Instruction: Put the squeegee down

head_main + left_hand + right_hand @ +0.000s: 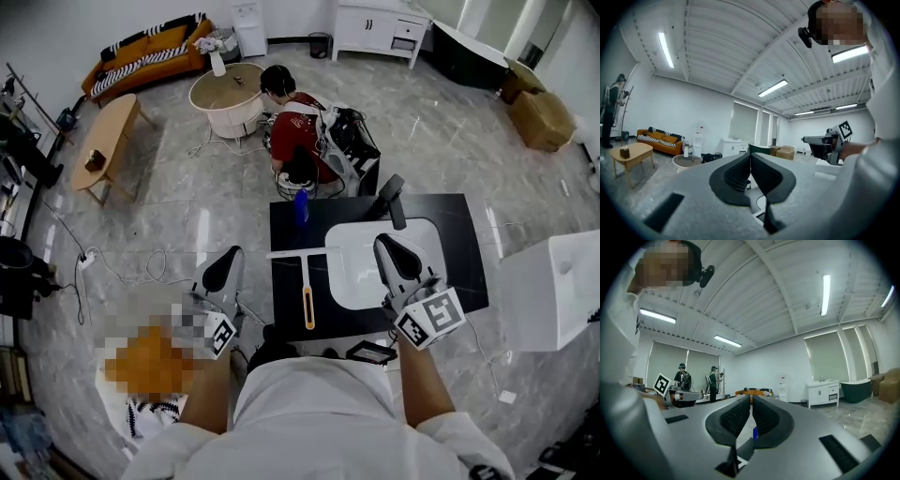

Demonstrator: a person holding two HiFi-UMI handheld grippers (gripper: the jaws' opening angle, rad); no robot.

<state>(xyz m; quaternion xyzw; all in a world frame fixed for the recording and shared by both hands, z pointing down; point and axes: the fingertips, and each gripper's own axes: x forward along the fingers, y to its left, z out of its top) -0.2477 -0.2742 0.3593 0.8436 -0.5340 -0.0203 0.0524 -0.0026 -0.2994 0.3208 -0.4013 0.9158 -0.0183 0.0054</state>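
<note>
The squeegee point(307, 291), with a white blade and an orange-and-white handle, lies flat on the black table point(469, 234), just left of the white sink basin point(361, 277). Neither gripper touches it. My left gripper point(225, 265) hangs beyond the table's left edge over the floor, jaws shut and empty. My right gripper point(389, 251) hovers above the basin, right of the squeegee, jaws also shut with nothing held. Both gripper views look out level across the room: left gripper point(750, 157), right gripper point(752, 399).
A blue bottle point(301, 206) stands at the table's far left corner, and a black faucet point(391, 199) rises behind the basin. A person point(300, 131) crouches beyond the table. A white unit point(553, 286) stands to the right. A small black device point(370, 352) lies at the near edge.
</note>
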